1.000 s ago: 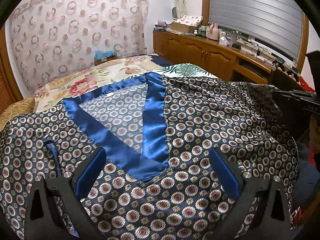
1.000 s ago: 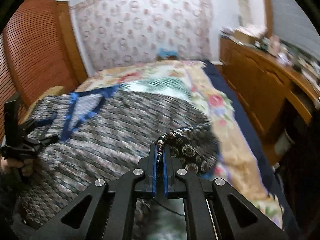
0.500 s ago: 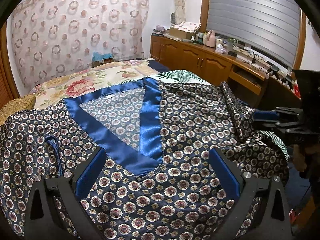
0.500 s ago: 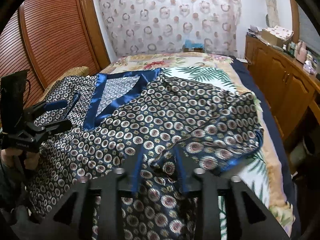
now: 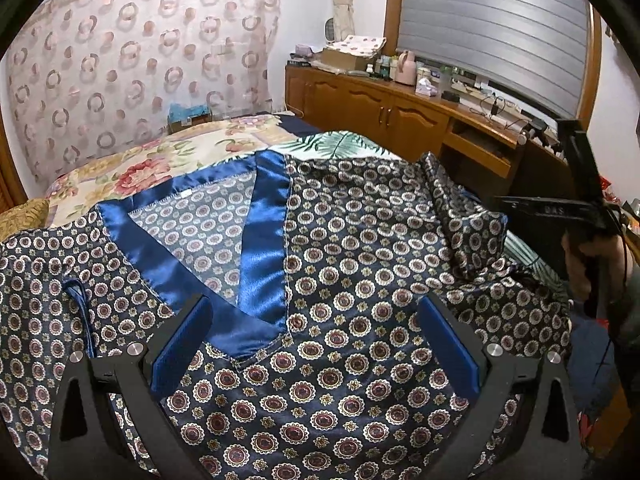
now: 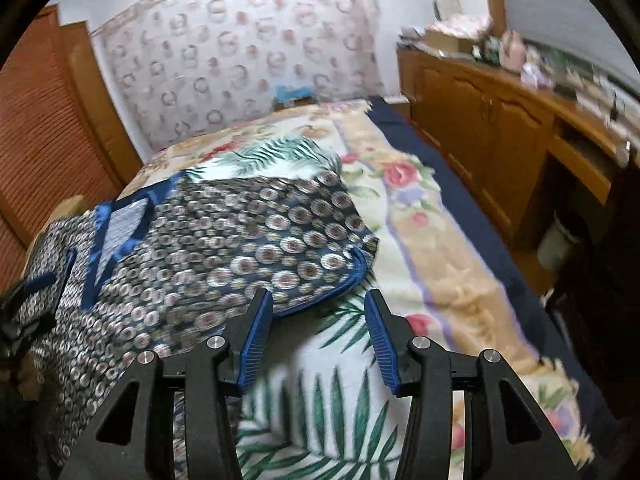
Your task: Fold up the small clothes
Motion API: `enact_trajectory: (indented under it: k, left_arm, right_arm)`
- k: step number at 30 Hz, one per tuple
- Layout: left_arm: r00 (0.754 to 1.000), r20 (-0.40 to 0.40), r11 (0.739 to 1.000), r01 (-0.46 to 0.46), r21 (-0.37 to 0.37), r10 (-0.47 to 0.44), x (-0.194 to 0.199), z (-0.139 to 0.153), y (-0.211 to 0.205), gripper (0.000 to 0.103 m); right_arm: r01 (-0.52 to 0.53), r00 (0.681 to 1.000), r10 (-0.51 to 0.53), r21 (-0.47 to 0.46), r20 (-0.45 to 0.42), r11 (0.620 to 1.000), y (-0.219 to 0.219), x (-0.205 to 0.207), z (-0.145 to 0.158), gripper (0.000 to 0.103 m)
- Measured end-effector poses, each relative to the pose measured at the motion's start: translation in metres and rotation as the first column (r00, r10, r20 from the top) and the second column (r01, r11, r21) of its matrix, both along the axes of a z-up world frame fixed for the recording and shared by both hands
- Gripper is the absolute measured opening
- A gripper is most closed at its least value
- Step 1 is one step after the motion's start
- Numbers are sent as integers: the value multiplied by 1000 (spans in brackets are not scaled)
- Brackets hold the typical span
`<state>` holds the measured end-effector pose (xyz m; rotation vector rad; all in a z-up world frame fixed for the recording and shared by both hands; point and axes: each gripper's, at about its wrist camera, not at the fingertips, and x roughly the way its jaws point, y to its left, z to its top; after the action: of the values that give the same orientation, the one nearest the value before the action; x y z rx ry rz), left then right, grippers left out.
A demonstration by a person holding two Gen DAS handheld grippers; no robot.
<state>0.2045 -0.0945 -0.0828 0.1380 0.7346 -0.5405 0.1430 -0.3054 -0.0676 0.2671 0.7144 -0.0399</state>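
Observation:
A navy patterned top (image 5: 360, 264) with a shiny blue V-neck band (image 5: 260, 248) lies spread on the bed. Its right sleeve (image 5: 460, 216) is folded in over the body. My left gripper (image 5: 316, 340) is open and empty, hovering over the chest just below the V-neck. My right gripper (image 6: 318, 332) is open and empty, just off the top's (image 6: 248, 248) blue-trimmed sleeve edge (image 6: 340, 288), above the bedspread. The right gripper also shows in the left wrist view (image 5: 560, 212) at the right.
The floral and palm-leaf bedspread (image 6: 432, 248) covers the bed. A wooden cabinet with a cluttered top (image 5: 400, 108) runs along the right. A wooden louvred door (image 6: 44, 140) stands at the left. A patterned curtain (image 5: 140, 60) hangs behind the bed.
My right gripper, shut on the sleeve a second ago, has opened and let it go, then drawn back to the right. The sleeve now lies folded over the top. The left gripper barely moved.

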Motion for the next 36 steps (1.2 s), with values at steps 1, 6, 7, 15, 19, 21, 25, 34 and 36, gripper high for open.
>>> enact_trajectory:
  k: [1,6,7,15,19,21,25,34,36]
  left_arm:
    - [1000,-1,1000,0,4,0,0,-1,0,103]
    - [1000,-26,1000,-9,5,9,5,-9,4,103]
    - [1000,-29,1000,-11,6,11,6,-10,5,103]
    - [999,-47,1000,-26,7,26,13,-18,15,103]
    - [998,-54,999,-34,11,35,17,-18,22,103]
    - [998,-53,999,-41,15,42,19,-16,25,103]
    - [997,-42,998,-65,5,65,22,-12,35,103]
    - [993,-41,994,-110,5,110,20,-11,51,103]
    - [993,-40,994,-111,5,111,18,-10,52,103]
  right_arm:
    - [0,1000,1,14,-9,1000,-1,6,-3,49]
    - [27,998,-24,67,-51,997,-18,20,-10,49]
    - [30,998,-26,69,-58,997,-22,22,-9,49]
    - [-10,1000,10,-13,-29,1000,-17,45,11,5]
    - [-88,996,88,-9,33,996,-1,53,24,4]
    - [-129,990,129,-6,59,992,10,58,35,4]
    - [-243,964,243,-16,110,970,41,72,59,4]
    - [-440,887,448,-87,111,894,110,113,86,27]
    - [-424,894,434,-107,110,900,110,114,83,43]
